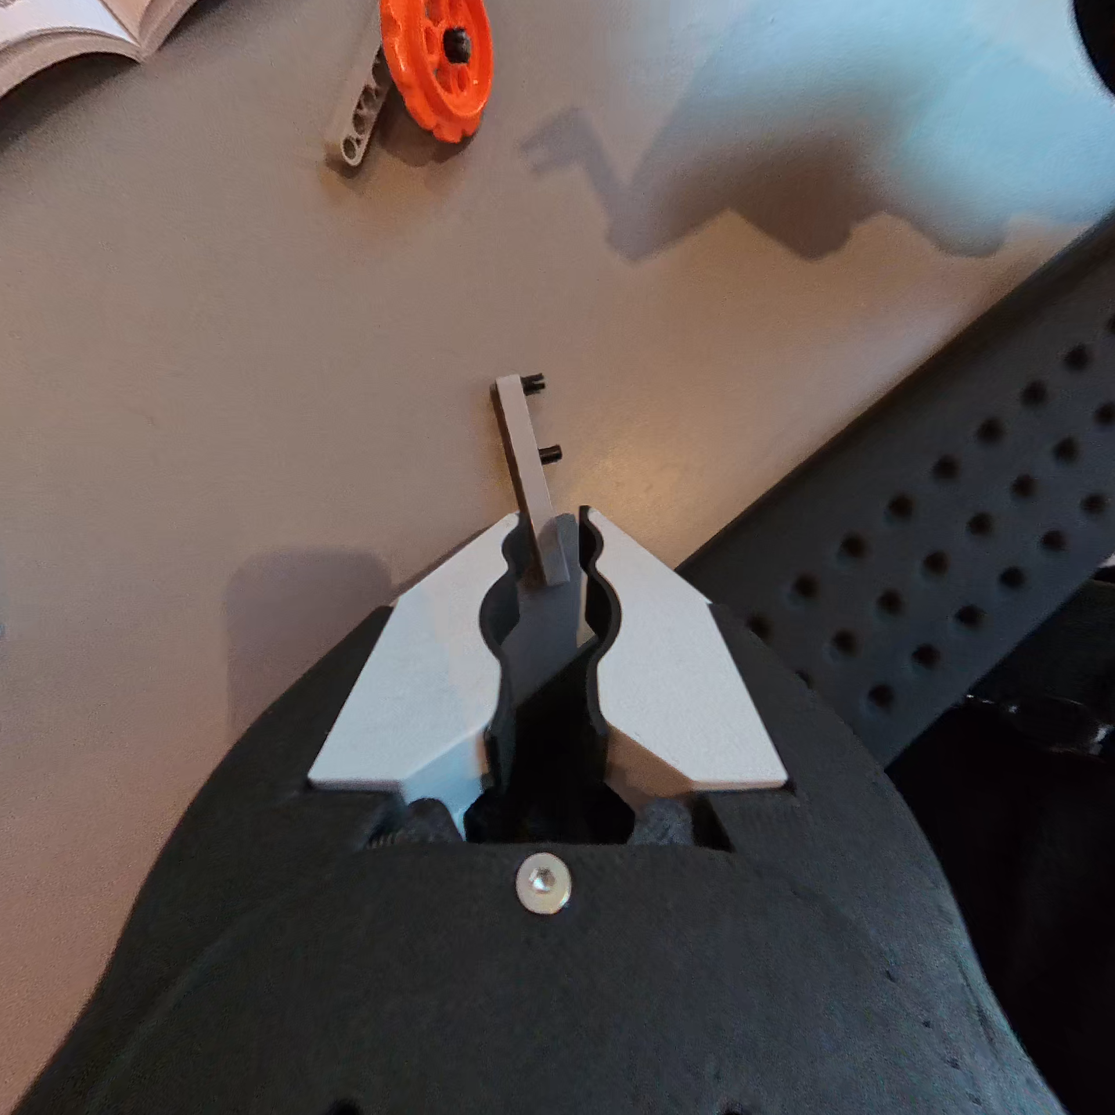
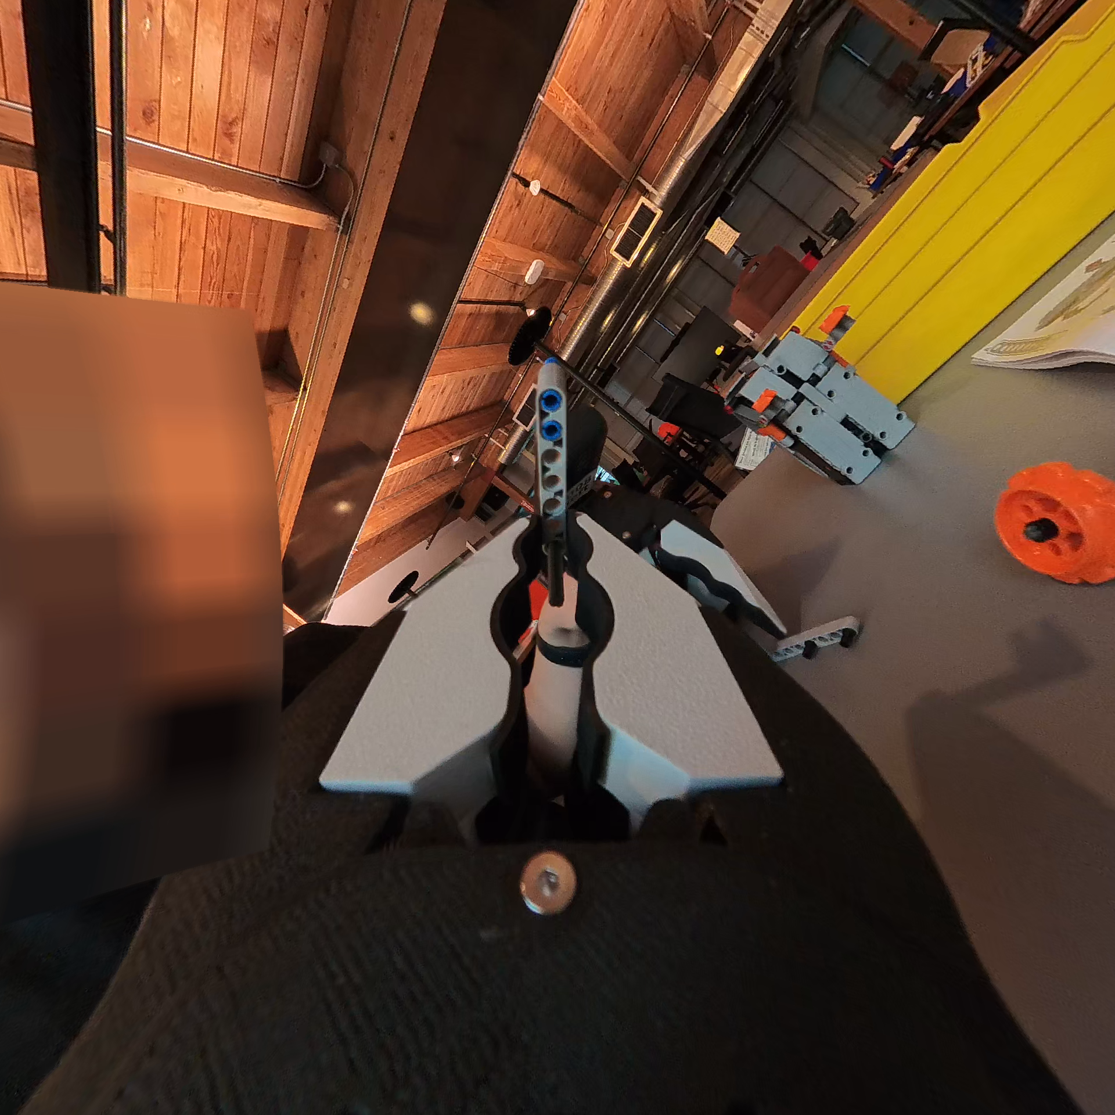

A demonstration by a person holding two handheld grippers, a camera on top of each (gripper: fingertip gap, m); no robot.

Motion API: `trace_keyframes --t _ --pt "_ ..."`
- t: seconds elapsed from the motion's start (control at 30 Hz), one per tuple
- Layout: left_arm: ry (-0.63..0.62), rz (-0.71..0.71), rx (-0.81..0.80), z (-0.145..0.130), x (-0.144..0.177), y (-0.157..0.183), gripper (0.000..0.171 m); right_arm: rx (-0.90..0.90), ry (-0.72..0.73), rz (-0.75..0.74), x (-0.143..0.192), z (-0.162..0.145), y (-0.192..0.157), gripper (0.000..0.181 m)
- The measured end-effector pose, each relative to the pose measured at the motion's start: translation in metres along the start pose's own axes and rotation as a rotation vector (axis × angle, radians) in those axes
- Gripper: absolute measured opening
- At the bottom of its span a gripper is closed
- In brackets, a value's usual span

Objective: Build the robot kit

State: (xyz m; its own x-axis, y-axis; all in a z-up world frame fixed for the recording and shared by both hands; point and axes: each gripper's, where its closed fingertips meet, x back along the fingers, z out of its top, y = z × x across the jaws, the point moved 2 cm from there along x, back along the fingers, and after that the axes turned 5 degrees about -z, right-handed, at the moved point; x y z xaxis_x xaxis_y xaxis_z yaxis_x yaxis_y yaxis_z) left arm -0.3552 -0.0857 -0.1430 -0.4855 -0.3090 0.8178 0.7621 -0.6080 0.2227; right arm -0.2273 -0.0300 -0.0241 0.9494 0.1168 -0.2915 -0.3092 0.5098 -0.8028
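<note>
The left tongs (image 1: 552,543) are closed on a grey beam (image 1: 526,464) with two black pins, above the counter (image 1: 241,362). Far ahead lies an orange wheel (image 1: 437,63). The right tongs (image 2: 552,543) pinch a holed beam (image 2: 552,449) with blue pins, raised off the counter.

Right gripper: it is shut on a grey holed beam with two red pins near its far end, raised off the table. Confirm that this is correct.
Not quite: the pins are blue, not red, as the right wrist view shows. The rest holds: the right gripper is shut on a grey holed beam with two pins near its far end, raised off the table.
</note>
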Motion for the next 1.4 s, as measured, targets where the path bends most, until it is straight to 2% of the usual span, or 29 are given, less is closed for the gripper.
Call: trace_keyframes --t 0.1,0.17,0.33,0.43,0.6,0.83,0.87,0.93,1.03,1.17,1.23,1.3,1.4 --pt "0.065 -0.022 0.019 0.009 0.01 0.0 0.015 0.014 -0.009 -0.025 -0.001 -0.002 0.003 0.006" --pt "0.159 -0.069 0.025 0.023 0.019 0.008 0.018 0.04 -0.024 -0.04 -0.003 -0.005 0.004 0.005" --pt "0.445 -0.351 0.075 0.069 0.032 0.054 0.026 0.101 -0.049 -0.018 -0.013 -0.014 -0.002 0.006" --pt "0.556 -0.499 0.132 0.087 0.032 0.073 0.026 0.104 -0.039 0.004 -0.016 -0.016 -0.004 0.006" --pt "0.702 -0.557 0.169 0.104 0.038 0.077 0.019 0.108 -0.039 0.004 -0.016 -0.018 -0.002 0.006" --pt "0.768 -0.611 0.172 0.115 0.041 0.087 0.021 0.15 -0.056 0.017 -0.02 -0.023 -0.007 0.006" --pt "0.768 -0.626 0.165 0.116 0.041 0.09 0.019 0.154 -0.05 0.017 -0.02 -0.022 -0.007 0.006" --pt "0.786 -0.637 0.153 0.117 0.043 0.092 0.004 0.155 -0.039 0.033 -0.02 -0.021 -0.01 0.006" --pt "0.798 -0.631 0.141 0.117 0.043 0.092 0.004 0.157 -0.036 0.031 -0.02 -0.021 -0.01 0.006" --pt "0.775 -0.66 0.131 0.114 0.043 0.095 0.003 0.129 -0.064 0.049 -0.019 -0.023 -0.011 0.006" --pt "0.771 -0.667 0.131 0.112 0.045 0.095 0.001 0.12 -0.045 0.047 -0.018 -0.019 -0.012 0.011" --pt "0.763 -0.654 0.12 0.11 0.045 0.094 0.0 0.099 -0.024 0.057 -0.015 -0.014 -0.013 0.008" --pt "0.736 -0.643 0.095 0.107 0.042 0.096 0.0 0.143 -0.073 0.032 -0.016 -0.019 -0.012 0.009"
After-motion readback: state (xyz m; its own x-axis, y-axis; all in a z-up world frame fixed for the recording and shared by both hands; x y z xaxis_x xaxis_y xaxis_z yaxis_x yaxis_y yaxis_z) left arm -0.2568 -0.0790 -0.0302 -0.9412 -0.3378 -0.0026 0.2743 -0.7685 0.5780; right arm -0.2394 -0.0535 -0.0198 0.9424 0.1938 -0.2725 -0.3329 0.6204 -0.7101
